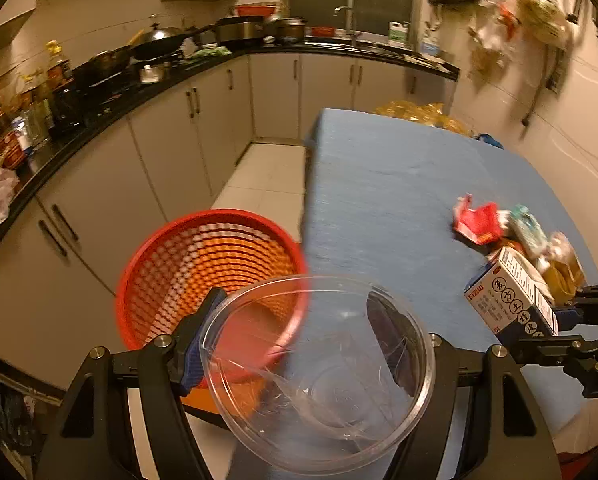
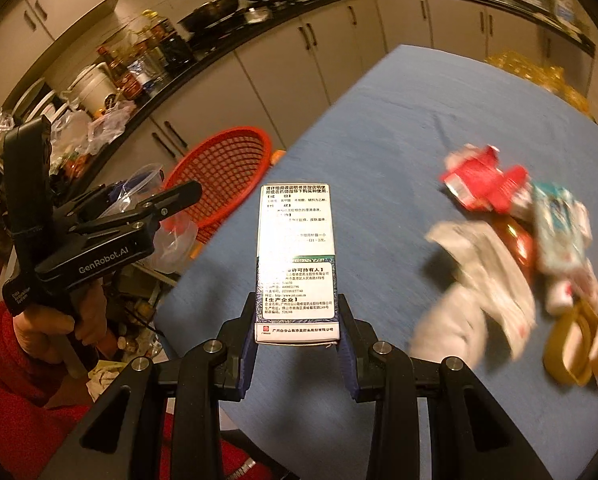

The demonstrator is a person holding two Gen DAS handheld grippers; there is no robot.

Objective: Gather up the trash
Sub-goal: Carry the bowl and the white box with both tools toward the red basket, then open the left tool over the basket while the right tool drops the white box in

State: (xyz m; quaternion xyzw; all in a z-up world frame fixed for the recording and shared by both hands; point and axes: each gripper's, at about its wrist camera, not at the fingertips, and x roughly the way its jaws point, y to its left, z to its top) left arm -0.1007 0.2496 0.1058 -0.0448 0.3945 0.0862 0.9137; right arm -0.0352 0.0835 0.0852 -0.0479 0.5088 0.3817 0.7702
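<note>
1. The clear plastic bowl (image 1: pixel 319 372) sits between the fingers of your left claw (image 1: pixel 299 344), tilted so its open mouth faces the camera; the blue pad on the left finger (image 1: pixel 197 336) presses its rim, and the other finger shows dark through the plastic.
2. That bowl hangs over the edge of the blue tabletop (image 1: pixel 387 184), partly above the red mesh basket (image 1: pixel 203 276), which stands on the tiled floor (image 1: pixel 267 176) just beside the tabletop.
3. Your right claw (image 2: pixel 297 344) is closed on the white medicine box (image 2: pixel 295 260), gripping its near end between the blue pads so the box juts forward, printed face up, above the tabletop.
4. From the left wrist view the same box (image 1: pixel 511 300) appears at the right edge, tilted, held by the right claw (image 1: pixel 555 316) near the trash pile.
5. From the right wrist view your left hand (image 2: pixel 55 328), red-sleeved, grips the left claw's handle with the claw (image 2: pixel 159 204) aimed towards the basket (image 2: pixel 223 176).
6. The remaining trash pile (image 2: pixel 531 240) lies on the tabletop right of the box: a crumpled red wrapper (image 2: pixel 487 184), a teal-and-white carton (image 2: pixel 559 228), white paper and yellow scraps, all blurred.
7. A kitchen counter (image 1: pixel 99 92) crowded with pans and bottles runs along the wall behind.
</note>
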